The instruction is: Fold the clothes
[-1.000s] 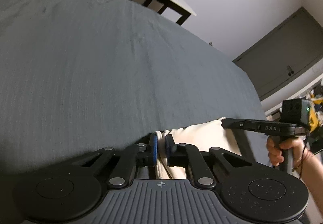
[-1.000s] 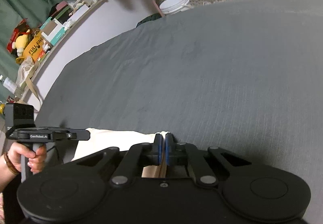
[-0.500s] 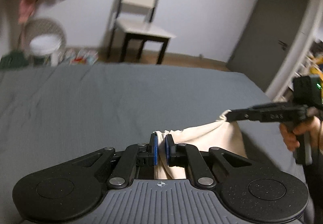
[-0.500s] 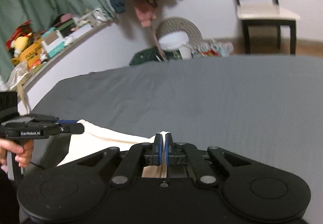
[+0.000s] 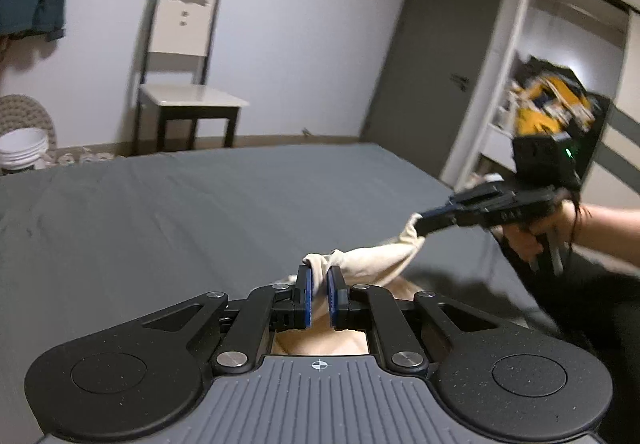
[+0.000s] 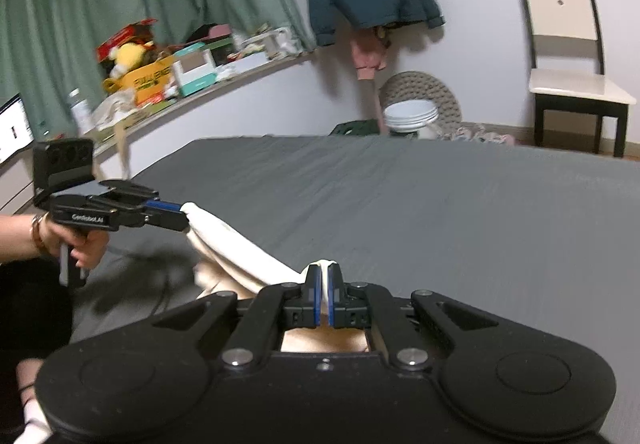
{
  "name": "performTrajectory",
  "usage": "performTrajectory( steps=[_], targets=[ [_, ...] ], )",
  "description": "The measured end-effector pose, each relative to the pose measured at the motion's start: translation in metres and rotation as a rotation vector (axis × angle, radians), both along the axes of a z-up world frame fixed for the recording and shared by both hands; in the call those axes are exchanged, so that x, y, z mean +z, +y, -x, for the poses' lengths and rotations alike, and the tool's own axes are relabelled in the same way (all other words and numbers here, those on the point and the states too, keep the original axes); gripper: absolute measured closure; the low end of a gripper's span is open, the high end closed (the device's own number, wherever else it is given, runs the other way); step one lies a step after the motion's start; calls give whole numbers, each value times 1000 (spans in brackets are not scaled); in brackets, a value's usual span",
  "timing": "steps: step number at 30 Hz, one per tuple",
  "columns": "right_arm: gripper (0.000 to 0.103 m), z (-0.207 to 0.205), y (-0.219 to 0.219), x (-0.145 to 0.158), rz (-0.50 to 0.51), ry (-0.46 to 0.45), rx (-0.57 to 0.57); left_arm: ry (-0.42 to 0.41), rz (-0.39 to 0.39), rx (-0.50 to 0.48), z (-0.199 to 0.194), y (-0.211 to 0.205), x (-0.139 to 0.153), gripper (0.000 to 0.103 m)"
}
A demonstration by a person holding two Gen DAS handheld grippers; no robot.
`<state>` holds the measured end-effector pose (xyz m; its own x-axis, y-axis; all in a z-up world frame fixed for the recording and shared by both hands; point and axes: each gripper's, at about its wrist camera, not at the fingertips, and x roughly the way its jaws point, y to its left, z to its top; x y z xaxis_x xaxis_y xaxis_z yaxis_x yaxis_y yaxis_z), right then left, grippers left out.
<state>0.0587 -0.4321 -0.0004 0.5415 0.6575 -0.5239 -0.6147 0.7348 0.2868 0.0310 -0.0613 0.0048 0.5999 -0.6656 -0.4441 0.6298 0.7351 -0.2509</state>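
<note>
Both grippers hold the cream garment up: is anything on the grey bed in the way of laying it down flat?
Nothing visible. The left gripper and right gripper each pinch the cream garment, and the grey bed ahead shows only bare sheet. The bed beneath the grippers is hidden.

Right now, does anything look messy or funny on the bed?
Nothing is spilled or broken. The cream cloth hangs bunched and sagging between the left tongs and right tongs, above the grey bed, not yet folded.
</note>
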Motion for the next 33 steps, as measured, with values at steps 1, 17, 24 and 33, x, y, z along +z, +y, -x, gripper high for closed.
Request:
performTrajectory(
  steps=[1, 17, 24, 33],
  targets=[
    [99, 6, 0, -1, 5, 3, 6, 7, -14, -17, 8, -2, -2, 96],
    [99, 52, -9, -35, 30, 132, -17, 104, -168, -82, 66, -21, -37, 95],
    [72, 71, -4, -37, 133, 135, -26, 55, -270, -74, 77, -29, -29, 95],
    [64, 80, 2, -17, 60, 33, -145, -91, -141, 7, 92, -21, 8, 24]
  ],
)
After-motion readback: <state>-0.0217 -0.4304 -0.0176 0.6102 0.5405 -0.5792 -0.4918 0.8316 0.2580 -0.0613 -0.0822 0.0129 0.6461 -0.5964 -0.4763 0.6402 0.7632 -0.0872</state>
